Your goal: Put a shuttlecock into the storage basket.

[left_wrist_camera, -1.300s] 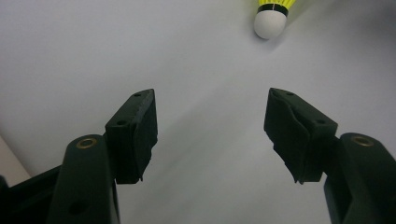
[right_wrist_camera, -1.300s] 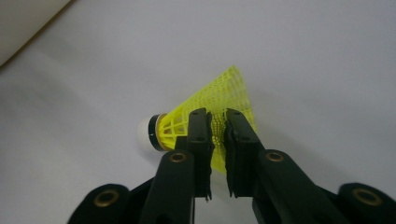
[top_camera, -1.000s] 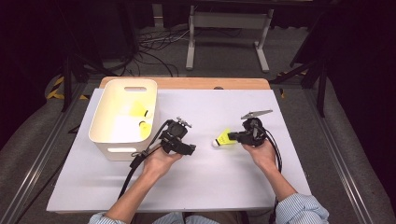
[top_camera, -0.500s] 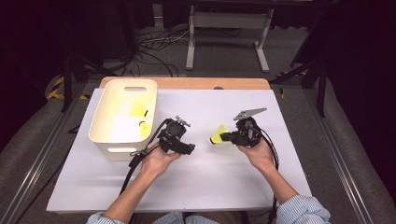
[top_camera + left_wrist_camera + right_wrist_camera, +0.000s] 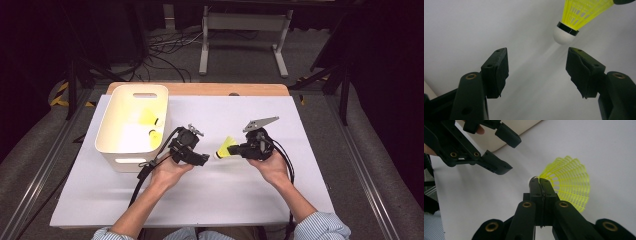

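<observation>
Pinching the skirt of one yellow shuttlecock [image 5: 227, 147] above the table's [image 5: 310, 165] middle, the right gripper [image 5: 241, 149] offered its cork to the left gripper [image 5: 204, 159], whose jaws stood apart, seemingly for a handover. Two more shuttlecocks [image 5: 148, 118] lay in the white bin [image 5: 114, 150] at the table's left edge.

Lab — floor cables [image 5: 165, 47], stand [image 5: 243, 37].

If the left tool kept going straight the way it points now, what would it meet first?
Most likely the white cork tip of the yellow shuttlecock that the right tool pinches by its skirt. The left tool is open; its jaws point just below that tip, though depth is unclear.
</observation>
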